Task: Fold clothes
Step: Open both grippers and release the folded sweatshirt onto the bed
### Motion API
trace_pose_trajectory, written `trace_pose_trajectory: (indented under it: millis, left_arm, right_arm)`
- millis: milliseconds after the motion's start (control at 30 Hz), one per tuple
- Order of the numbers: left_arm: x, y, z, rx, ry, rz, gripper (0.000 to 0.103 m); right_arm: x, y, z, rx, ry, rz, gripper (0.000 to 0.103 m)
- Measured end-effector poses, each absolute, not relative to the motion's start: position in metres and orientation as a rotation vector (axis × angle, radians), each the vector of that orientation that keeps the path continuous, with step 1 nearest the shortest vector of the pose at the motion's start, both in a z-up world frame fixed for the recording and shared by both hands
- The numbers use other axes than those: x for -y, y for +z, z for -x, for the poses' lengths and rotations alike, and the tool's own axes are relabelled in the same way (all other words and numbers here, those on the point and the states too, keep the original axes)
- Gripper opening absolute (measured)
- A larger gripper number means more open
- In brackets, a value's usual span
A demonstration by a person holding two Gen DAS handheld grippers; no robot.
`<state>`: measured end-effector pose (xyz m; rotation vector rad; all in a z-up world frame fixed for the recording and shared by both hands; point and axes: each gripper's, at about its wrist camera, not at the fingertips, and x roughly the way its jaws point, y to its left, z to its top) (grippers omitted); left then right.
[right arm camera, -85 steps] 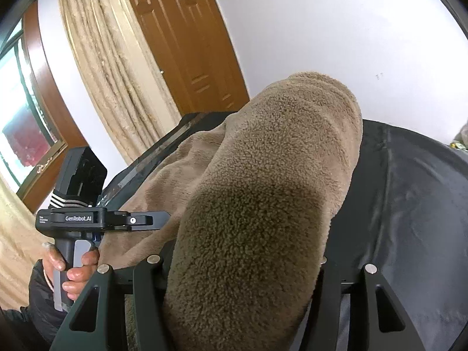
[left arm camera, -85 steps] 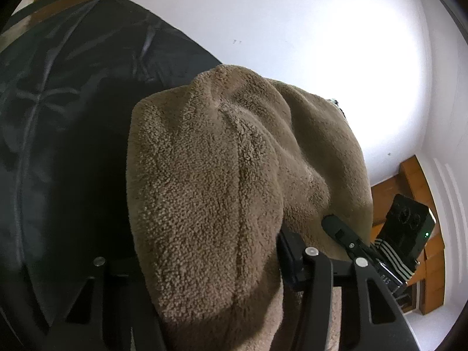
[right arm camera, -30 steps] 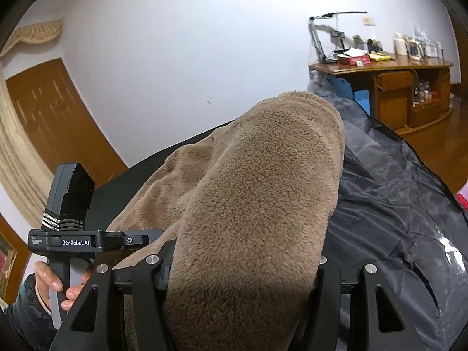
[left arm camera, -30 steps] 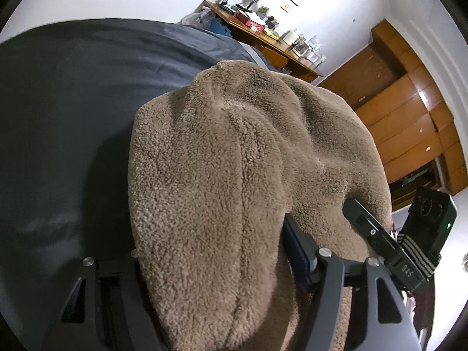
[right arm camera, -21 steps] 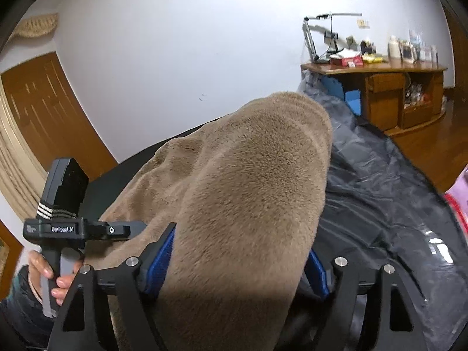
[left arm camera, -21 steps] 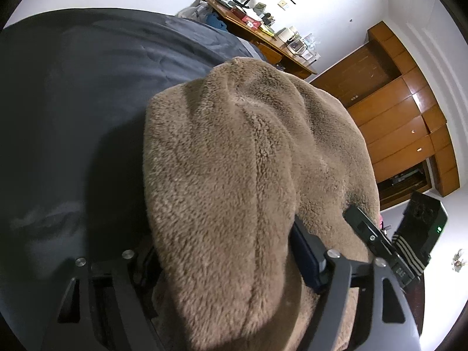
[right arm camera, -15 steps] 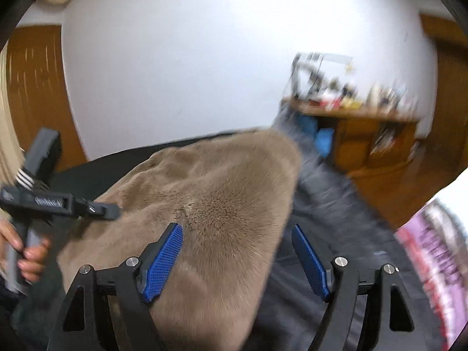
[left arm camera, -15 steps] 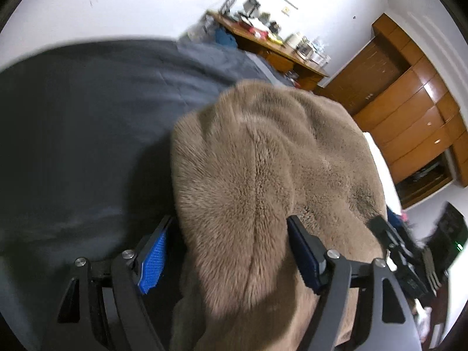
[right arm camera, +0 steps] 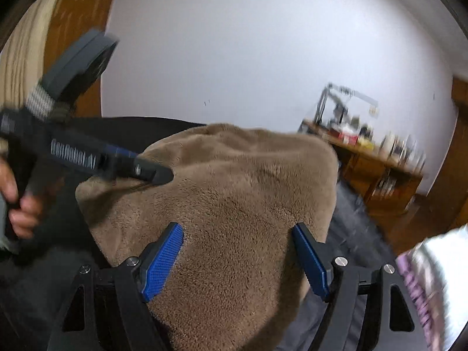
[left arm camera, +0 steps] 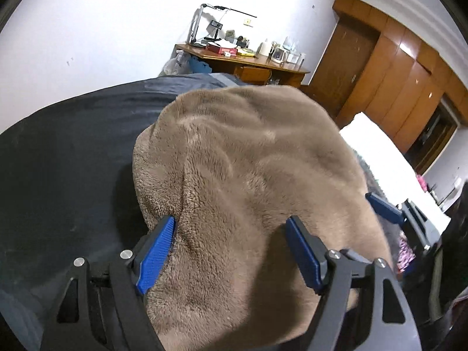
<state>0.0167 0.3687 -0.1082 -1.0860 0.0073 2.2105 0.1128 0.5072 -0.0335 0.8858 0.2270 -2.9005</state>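
Note:
A brown fleece garment (left arm camera: 248, 161) lies bunched on the dark bed cover (left arm camera: 73, 146). My left gripper (left arm camera: 231, 219) is open, its blue pads spread wide on either side of the near end of the fleece without squeezing it. One blue pad (left arm camera: 383, 207) of the right gripper shows at the garment's right edge. In the right wrist view the fleece (right arm camera: 234, 181) sits between the spread blue pads of my open right gripper (right arm camera: 237, 226). The left gripper (right arm camera: 158, 175) reaches over the fleece's far left corner, with a person's hand (right arm camera: 20, 213) on its grip.
A wooden desk (left arm camera: 242, 58) with a lamp and clutter stands against the white wall past the bed. Wooden wardrobes (left arm camera: 395, 87) fill the right side. White bedding (left arm camera: 380, 152) and a pink patterned cloth (right arm camera: 421, 278) lie to the right; a wooden door (right arm camera: 79, 14) is at the left.
Both grippers were shut on the fleece and have spread their jaws, baring the blue pads. The fleece has sunk onto the bed. Both grippers have drawn back and rolled.

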Motion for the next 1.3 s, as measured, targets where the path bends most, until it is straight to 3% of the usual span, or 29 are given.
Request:
trace_pose_trajectory:
  millis: [200, 367, 500, 633, 1067, 1300]
  left_arm:
    - [-0.37, -0.117, -0.009, -0.056, 2.205, 1.074, 0.084]
    - [-0.367, -0.127, -0.003, -0.047, 2.216, 1.089, 0.095]
    - [-0.355, -0.142, 0.01, 0.102, 2.154, 1.189, 0.099]
    - [-0.346, -0.145, 0.011, 0.158, 2.137, 1.211, 0.1]
    - [-0.321, -0.115, -0.035, -0.032, 2.221, 1.078, 0.1]
    - [-0.322, -0.137, -0.031, -0.005, 2.186, 1.155, 0.1]
  right_arm:
    - [-0.506, -0.043, -0.109, -0.225, -2.881, -0.962, 0.08]
    - [-0.504, -0.046, -0.109, -0.215, -2.889, -0.978, 0.08]
    - [-0.501, -0.048, -0.11, -0.226, -2.906, -0.985, 0.08]
    - [-0.499, -0.048, -0.112, -0.224, -2.929, -0.99, 0.08]
    - [-0.503, -0.019, -0.154, -0.083, -3.054, -0.856, 0.083]
    - [-0.506, -0.024, -0.173, -0.145, -3.08, -0.97, 0.083]
